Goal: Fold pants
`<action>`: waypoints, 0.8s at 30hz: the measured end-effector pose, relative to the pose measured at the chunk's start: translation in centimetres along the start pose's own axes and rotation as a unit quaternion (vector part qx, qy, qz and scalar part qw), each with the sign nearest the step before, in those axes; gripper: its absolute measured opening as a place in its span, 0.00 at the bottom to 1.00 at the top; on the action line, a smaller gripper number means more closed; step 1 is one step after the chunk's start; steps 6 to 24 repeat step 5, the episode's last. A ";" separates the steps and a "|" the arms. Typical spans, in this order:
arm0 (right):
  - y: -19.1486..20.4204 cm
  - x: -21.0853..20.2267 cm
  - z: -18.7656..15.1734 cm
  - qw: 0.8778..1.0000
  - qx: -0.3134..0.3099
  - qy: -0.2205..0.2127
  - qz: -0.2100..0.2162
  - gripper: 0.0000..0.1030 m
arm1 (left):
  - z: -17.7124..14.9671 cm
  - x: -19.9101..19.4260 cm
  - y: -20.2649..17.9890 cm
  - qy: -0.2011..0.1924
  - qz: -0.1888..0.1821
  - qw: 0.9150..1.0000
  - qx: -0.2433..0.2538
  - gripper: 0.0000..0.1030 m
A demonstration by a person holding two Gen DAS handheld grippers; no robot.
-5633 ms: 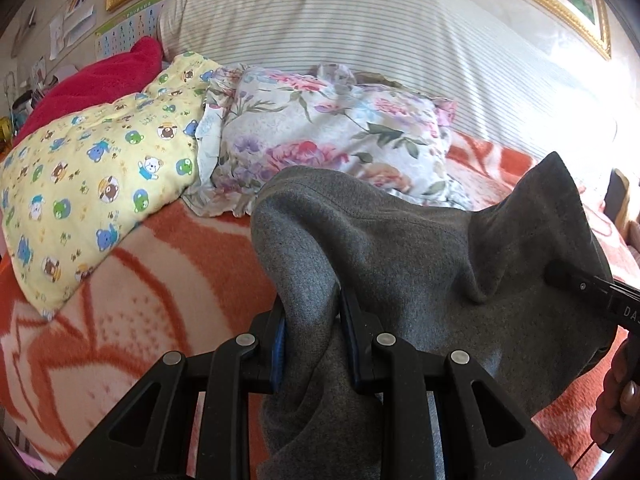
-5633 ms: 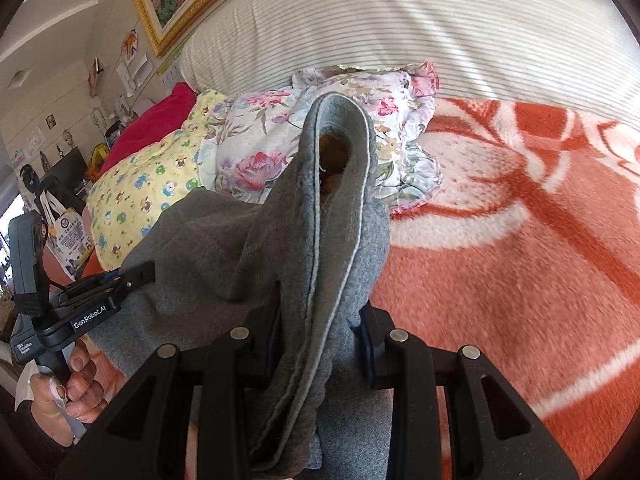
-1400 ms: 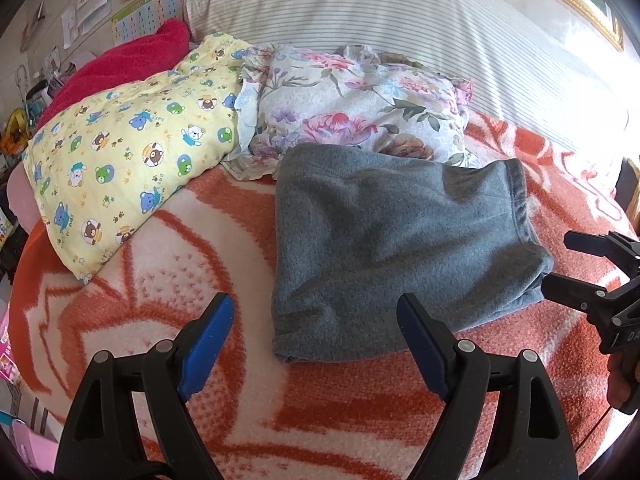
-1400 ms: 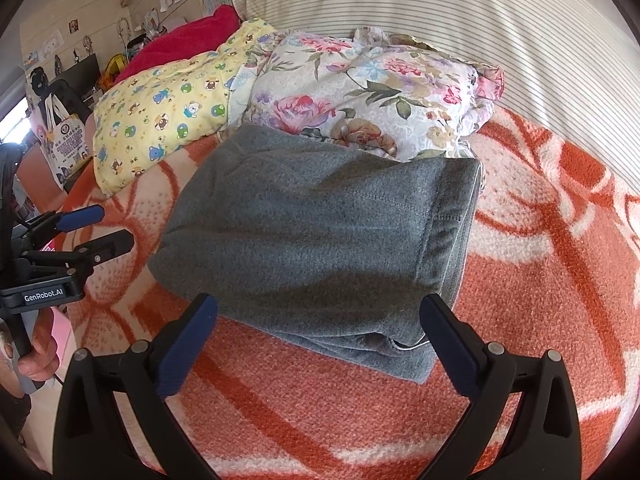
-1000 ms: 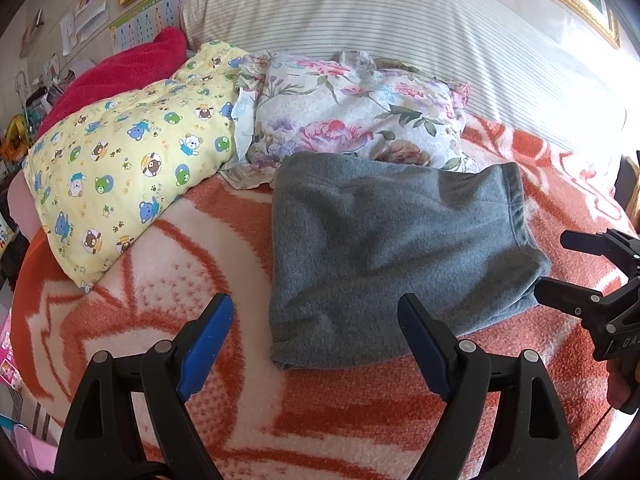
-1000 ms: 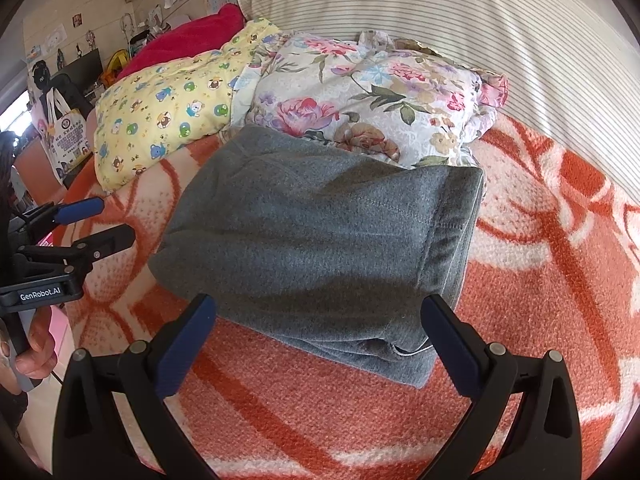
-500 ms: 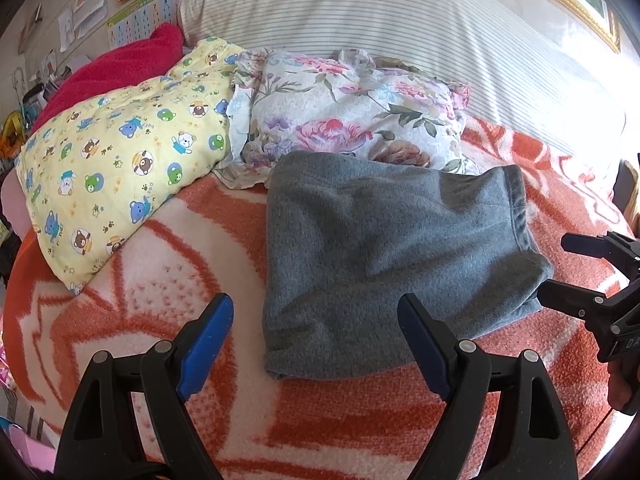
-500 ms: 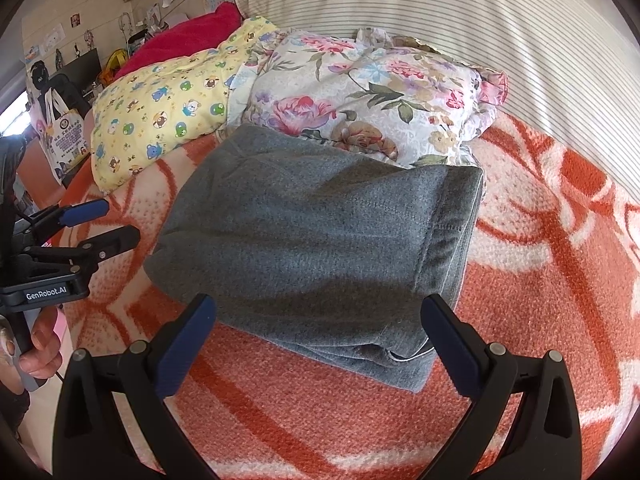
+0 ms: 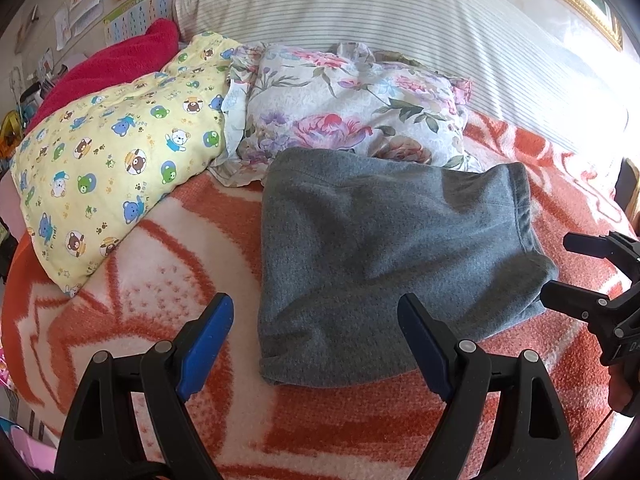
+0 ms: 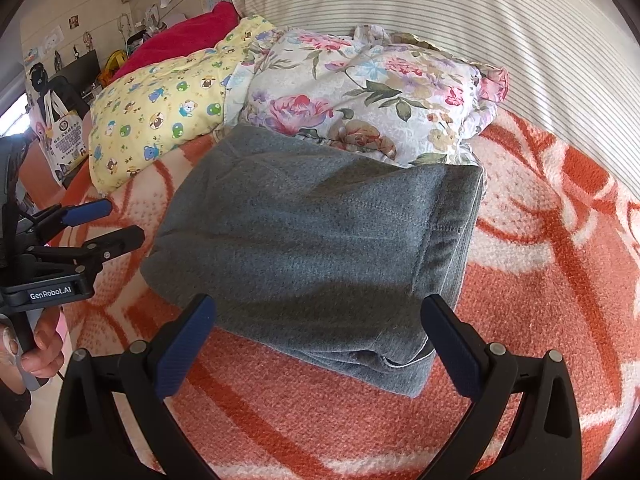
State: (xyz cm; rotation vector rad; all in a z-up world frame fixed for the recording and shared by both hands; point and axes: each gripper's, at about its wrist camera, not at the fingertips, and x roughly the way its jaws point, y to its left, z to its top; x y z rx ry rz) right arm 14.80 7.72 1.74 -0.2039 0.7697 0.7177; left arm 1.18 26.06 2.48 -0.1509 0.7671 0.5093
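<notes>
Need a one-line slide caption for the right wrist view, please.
Folded gray pants lie on the orange blanket, right gripper open in front, left gripper open alongside.

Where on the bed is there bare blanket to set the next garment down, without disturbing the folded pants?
Bare blanket lies right of the folded pants, up to the striped cushion. Another patch lies between the pants and the yellow quilt. Behind the pants it is crowded: the floral pillow touches them.

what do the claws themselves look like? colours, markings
Both are black plastic two-finger frames with silver rivets. The left claw and right claw carry blue pads on the inner faces. The left one's body reads "GenRobot.AI" in white. Bare fingers grip its handle; no cables discernible.
</notes>
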 end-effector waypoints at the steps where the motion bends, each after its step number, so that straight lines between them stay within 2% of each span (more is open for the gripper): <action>1: 0.1 0.0 0.0 1.000 0.000 0.000 0.000 0.99 | 0.0 0.1 0.0 0.001 0.000 1.000 0.000 0.82; 24: -0.3 0.3 0.1 1.000 0.003 0.000 0.002 0.99 | 0.2 0.3 0.0 0.005 0.000 1.000 -0.004 0.82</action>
